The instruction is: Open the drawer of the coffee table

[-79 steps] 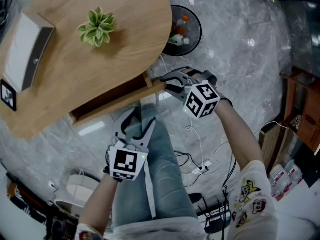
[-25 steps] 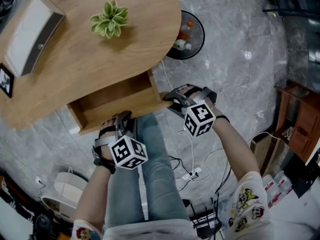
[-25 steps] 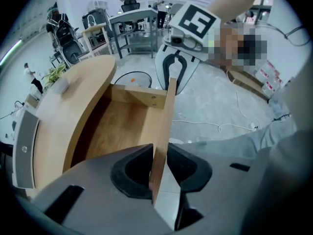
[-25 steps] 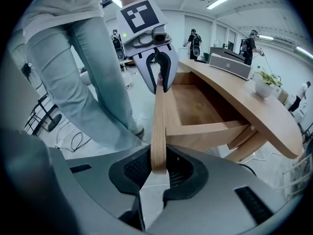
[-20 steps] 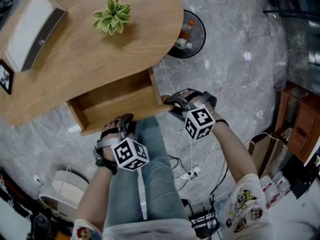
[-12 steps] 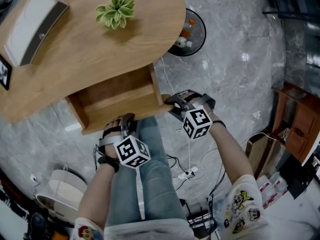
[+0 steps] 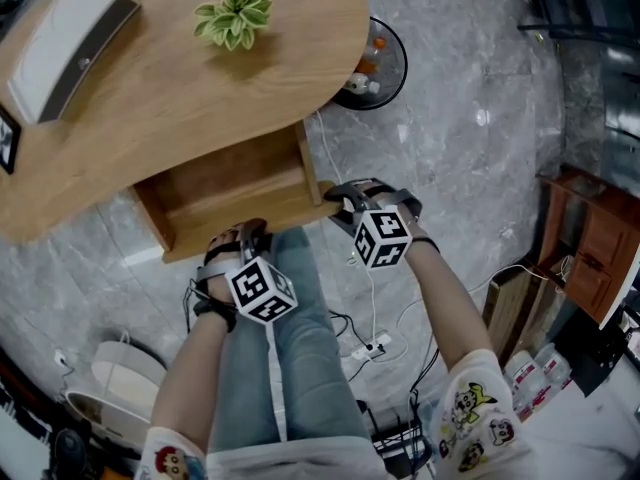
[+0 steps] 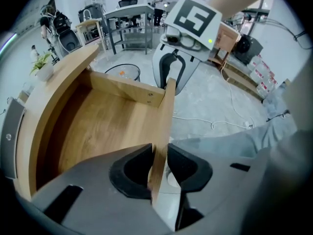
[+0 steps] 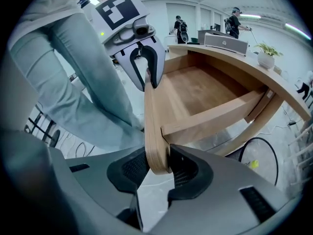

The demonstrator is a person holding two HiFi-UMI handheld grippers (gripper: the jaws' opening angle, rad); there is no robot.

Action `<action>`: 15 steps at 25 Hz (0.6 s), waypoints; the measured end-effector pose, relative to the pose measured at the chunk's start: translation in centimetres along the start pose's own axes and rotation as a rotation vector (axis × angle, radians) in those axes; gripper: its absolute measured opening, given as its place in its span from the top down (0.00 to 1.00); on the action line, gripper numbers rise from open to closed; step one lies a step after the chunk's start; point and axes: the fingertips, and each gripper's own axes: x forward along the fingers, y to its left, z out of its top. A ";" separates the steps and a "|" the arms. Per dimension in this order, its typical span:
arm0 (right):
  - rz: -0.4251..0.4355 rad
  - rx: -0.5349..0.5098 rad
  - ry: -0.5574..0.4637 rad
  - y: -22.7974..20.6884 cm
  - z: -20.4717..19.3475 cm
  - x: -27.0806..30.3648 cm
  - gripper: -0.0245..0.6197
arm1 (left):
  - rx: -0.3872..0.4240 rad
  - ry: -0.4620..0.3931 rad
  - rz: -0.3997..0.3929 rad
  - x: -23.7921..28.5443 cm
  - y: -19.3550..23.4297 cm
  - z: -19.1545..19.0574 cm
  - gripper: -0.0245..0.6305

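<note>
The drawer (image 7: 235, 190) is seen pulled well out of the coffee table (image 7: 150, 98), toward 5 o'clock in the head view. Its front panel (image 8: 164, 121) is clamped by the left gripper (image 8: 159, 166) at about 6 o'clock of the drawer, with the pads pressed on both faces. At 4 o'clock the panel's rounded end is straddled by the right gripper (image 9: 157, 169) — its jaws are opening. A potted plant (image 7: 233, 13) is set on the tabletop at 12 o'clock.
</note>
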 end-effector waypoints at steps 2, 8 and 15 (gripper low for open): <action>0.002 0.040 0.008 0.2 -0.1 0.0 0.79 | -0.041 0.000 0.015 0.0 0.2 -0.1 0.81; -0.021 0.136 0.044 0.5 -0.5 -1.7 0.74 | -0.133 -0.002 0.034 -1.9 1.3 -1.1 0.71; -0.130 0.229 0.018 -0.5 2.5 -6.7 0.74 | -0.230 -0.056 0.106 -7.4 3.6 -1.2 0.71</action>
